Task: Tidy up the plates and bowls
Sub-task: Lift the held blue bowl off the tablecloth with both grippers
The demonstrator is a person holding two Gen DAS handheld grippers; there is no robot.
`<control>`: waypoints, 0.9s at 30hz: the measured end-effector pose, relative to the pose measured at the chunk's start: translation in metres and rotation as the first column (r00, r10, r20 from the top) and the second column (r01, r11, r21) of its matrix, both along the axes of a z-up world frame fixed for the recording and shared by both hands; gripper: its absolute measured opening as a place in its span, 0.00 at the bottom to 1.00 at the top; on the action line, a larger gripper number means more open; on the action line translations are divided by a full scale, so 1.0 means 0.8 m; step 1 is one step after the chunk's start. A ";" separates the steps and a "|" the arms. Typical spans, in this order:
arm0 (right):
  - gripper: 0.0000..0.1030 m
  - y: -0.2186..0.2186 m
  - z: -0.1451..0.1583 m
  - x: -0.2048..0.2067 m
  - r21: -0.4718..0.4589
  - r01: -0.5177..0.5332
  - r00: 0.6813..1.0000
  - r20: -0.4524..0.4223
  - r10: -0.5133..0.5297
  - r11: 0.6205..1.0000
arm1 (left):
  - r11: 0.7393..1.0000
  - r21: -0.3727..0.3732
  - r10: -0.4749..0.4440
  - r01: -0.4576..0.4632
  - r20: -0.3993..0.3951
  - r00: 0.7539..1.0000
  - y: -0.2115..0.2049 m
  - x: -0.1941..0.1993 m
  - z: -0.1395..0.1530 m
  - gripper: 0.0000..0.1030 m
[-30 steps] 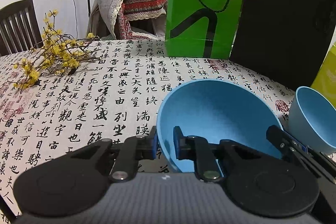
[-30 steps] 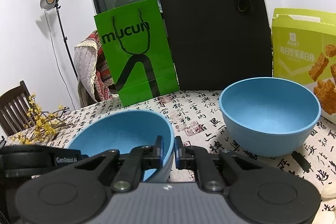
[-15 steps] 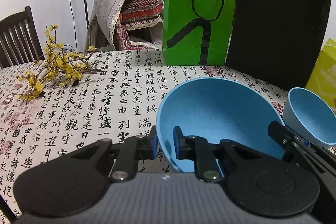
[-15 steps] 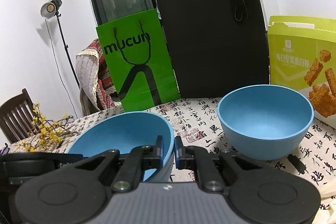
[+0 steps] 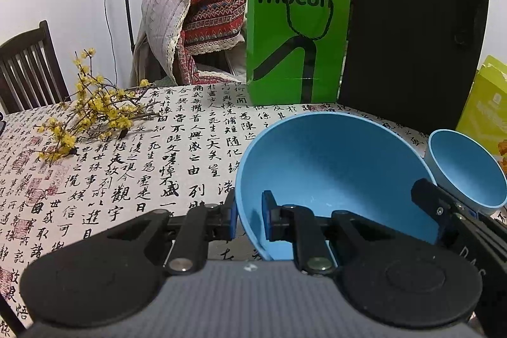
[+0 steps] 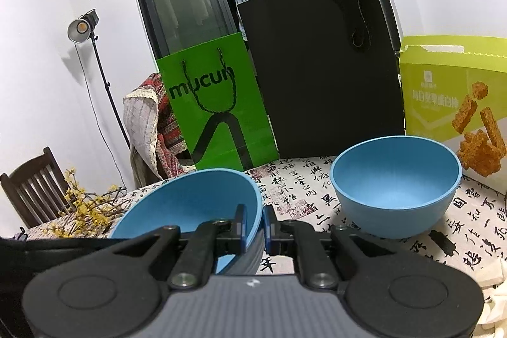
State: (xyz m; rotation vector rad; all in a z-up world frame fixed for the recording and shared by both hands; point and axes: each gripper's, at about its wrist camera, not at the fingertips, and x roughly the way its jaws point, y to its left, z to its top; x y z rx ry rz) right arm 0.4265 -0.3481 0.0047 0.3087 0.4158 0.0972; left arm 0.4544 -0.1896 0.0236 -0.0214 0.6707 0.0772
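Both grippers hold one wide blue bowl [image 5: 332, 170] tilted above the calligraphy tablecloth [image 5: 142, 167]. My left gripper [image 5: 248, 217] is shut on its left rim, one pad inside and one outside. The right gripper [image 6: 253, 227] is shut on the opposite rim of the same bowl [image 6: 190, 205]. One finger of the right gripper [image 5: 434, 211] shows at the bowl's right edge in the left wrist view. A second, deeper blue bowl [image 6: 396, 189] stands upright on the cloth to the right, apart from the held one, and appears as the smaller bowl [image 5: 469, 173] in the left wrist view.
A green paper bag [image 5: 298, 30] and a tall black bag [image 5: 412, 37] stand at the table's far edge. A yellow-green snack box [image 6: 453, 103] is at the right. A yellow flower branch [image 5: 92, 113] lies at the left, near a dark chair [image 5: 28, 68].
Both grippers have risen a little with the wide blue bowl between them. The bags and the second bowl sit lower in both views. Neither grip has changed.
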 end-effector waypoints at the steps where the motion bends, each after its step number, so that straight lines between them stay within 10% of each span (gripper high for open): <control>1: 0.10 0.000 0.000 0.000 0.002 -0.001 1.000 -0.001 0.001 1.000 | 1.000 -0.001 -0.001 0.001 0.002 1.000 0.001 -0.002 0.001 0.15; 27: 0.10 0.013 0.042 -0.051 -0.001 -0.054 0.998 0.021 0.054 0.999 | 0.999 -0.048 0.005 -0.003 0.038 0.999 0.030 -0.083 0.038 0.15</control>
